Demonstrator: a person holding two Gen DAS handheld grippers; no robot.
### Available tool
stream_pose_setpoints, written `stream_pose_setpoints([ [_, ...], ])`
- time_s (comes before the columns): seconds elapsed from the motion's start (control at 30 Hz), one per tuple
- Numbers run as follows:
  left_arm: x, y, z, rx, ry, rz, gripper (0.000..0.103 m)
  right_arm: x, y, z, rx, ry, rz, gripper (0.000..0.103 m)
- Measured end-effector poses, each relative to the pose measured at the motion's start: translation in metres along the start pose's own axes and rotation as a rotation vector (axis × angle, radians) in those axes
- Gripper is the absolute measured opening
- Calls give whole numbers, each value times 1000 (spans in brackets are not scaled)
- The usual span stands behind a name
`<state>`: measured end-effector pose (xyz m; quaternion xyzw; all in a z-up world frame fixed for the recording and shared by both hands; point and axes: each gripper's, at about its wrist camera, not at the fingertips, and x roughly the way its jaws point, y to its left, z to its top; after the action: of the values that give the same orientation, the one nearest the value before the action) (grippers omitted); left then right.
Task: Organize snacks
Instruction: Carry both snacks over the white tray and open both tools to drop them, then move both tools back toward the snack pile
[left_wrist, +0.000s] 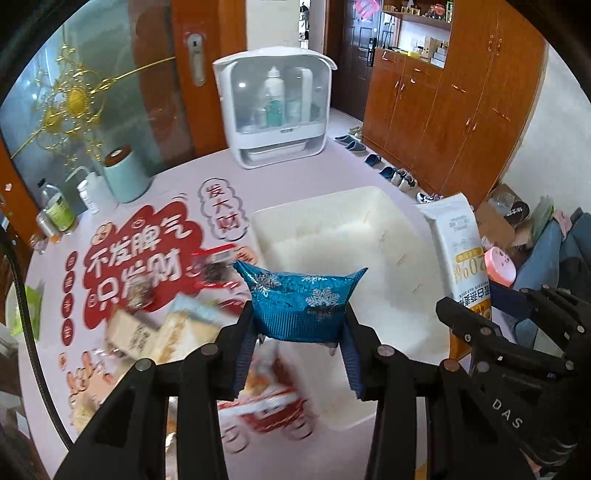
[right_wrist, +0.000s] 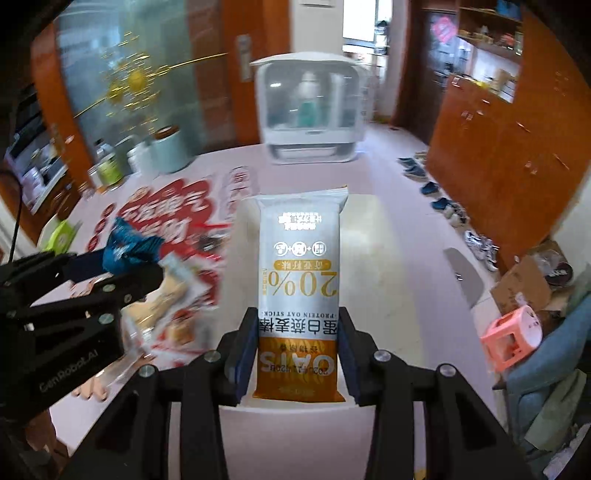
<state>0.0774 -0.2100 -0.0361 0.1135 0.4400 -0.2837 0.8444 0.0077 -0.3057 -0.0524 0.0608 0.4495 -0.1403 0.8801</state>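
1. Left wrist view: the left gripper (left_wrist: 298, 325) is clenched on a blue foil snack packet (left_wrist: 301, 301) with a snowflake print. The packet sits between the blue finger pads (left_wrist: 245, 354), its twisted ends flaring out past both fingers.
2. Directly ahead of and below the claw lies a white bin (left_wrist: 373, 206); the packet hangs over the bin's near-left edge (height above it cannot be judged).
3. To the claw's left, on the pink table (left_wrist: 295, 177), a loose heap of other snack packs (left_wrist: 155, 328) rests on the red printed mat (left_wrist: 136, 258); all are motion-blurred, so details are unreadable.
4. To the claw's right, the right gripper (left_wrist: 491, 321) enters the view, carrying a white-and-orange oat bar (left_wrist: 461, 251) held upright.
5. Far ahead of the claw: a white storage cabinet (left_wrist: 275, 107) with a clear front; far ahead-left, a pale green canister (left_wrist: 123, 175).
6. Right wrist view: the right gripper (right_wrist: 298, 350) is clamped on the oat bar (right_wrist: 301, 280), both pads pressed to its lower orange part. The bar points away from the claw, print reading upside down.
7. The white bin (right_wrist: 369, 295) lies beneath and ahead of the claw, the bar over its interior.
8. To the claw's left, the left gripper (right_wrist: 127, 266) holds the blue packet (right_wrist: 129, 247) (blurred) over the snack heap (right_wrist: 177, 302).
9. Far ahead stands the cabinet (right_wrist: 310, 110).
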Motion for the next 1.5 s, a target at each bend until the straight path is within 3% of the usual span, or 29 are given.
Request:
stream_pose_setpoints([
  [0.17,27,-28,11,3,29,6,43,18,-41,10,40,17,-45,42],
  [0.2,32,-32,11,7,35,12,49,22,-45,10,40,21,-50,42],
  [0.23,35,-36,11,9,47,13,71,27,-50,10,44,33,-56,42],
  [0.27,38,-37,11,7,57,9,85,34,-55,10,48,49,-53,42],
  [0.3,40,-37,10,-4,62,26,94,40,-58,9,50,59,-38,44],
  [0.33,40,-37,10,-11,60,31,96,43,-61,7,53,65,-19,48],
  [0.37,41,-36,10,-12,66,25,96,48,-66,4,66,81,-24,53],
  [0.43,43,-35,10,-14,89,1,97,56,-73,-1,84,103,-10,76],
  [0.5,45,-33,8,-14,98,2,97,61,-75,-5,91,116,0,84],
  [0.93,39,-26,-5,-25,72,65,97,64,-69,-11,99,152,17,84],
  [1.17,20,-21,-11,-22,15,76,97,59,-64,-12,92,148,16,84],
  [1.4,1,-10,-17,-51,14,35,97,52,-60,-14,105,141,20,84],
  [1.5,-6,-7,-20,-36,16,61,97,44,-56,-15,109,131,25,84],
])
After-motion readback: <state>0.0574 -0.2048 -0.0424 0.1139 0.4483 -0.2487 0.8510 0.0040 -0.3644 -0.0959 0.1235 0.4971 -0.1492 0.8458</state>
